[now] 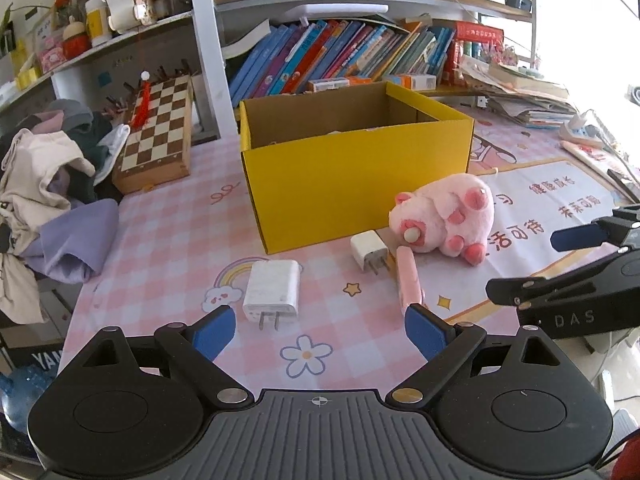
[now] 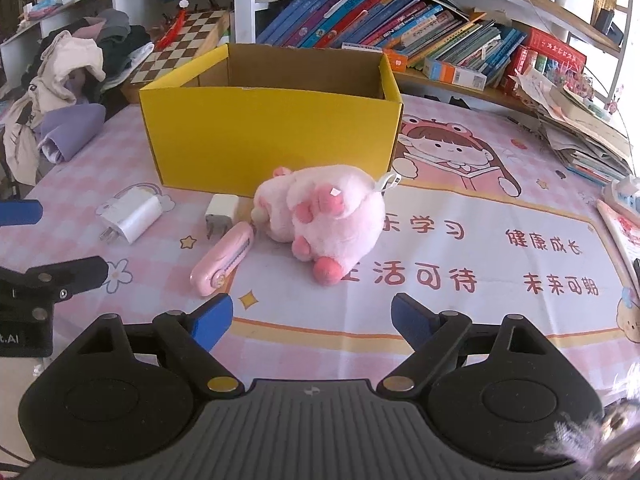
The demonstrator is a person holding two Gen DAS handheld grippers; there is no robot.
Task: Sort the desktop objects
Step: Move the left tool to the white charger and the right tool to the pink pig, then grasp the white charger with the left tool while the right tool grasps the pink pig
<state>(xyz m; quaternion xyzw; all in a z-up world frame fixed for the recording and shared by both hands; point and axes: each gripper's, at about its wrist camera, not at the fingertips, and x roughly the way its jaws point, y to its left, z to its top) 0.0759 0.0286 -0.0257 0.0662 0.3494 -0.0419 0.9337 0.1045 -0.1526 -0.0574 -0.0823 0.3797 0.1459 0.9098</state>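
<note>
Desktop items awaiting sorting, all lying on the counter (image 2: 460,332) near the front wall of an open yellow box (image 2: 272,136). Item one: pink plush toy (image 2: 324,216), lying on its side just right of the other pieces; probably light and soft, giving way under pressure, so a pinch across a paw or a bunched fold of the body is looking safest. Item two: large white charger (image 1: 272,290), lying flat with prongs pointing near; rigid, smooth, likely slippery, best squeezed across its flat sides, away from the prongs. Item three: small white charger (image 1: 369,251), resting close to the box; same handling, though its small size is leaving less margin. Item four: pink oblong case (image 2: 222,259), lying between the small charger and the plush toy; hard and rounded, best taken across its narrow width. What is sitting inside the box cannot be told. Left gripper (image 1: 320,332) and right gripper (image 2: 312,320) are both hovering near the items, jaws spread wide, holding nothing.
</note>
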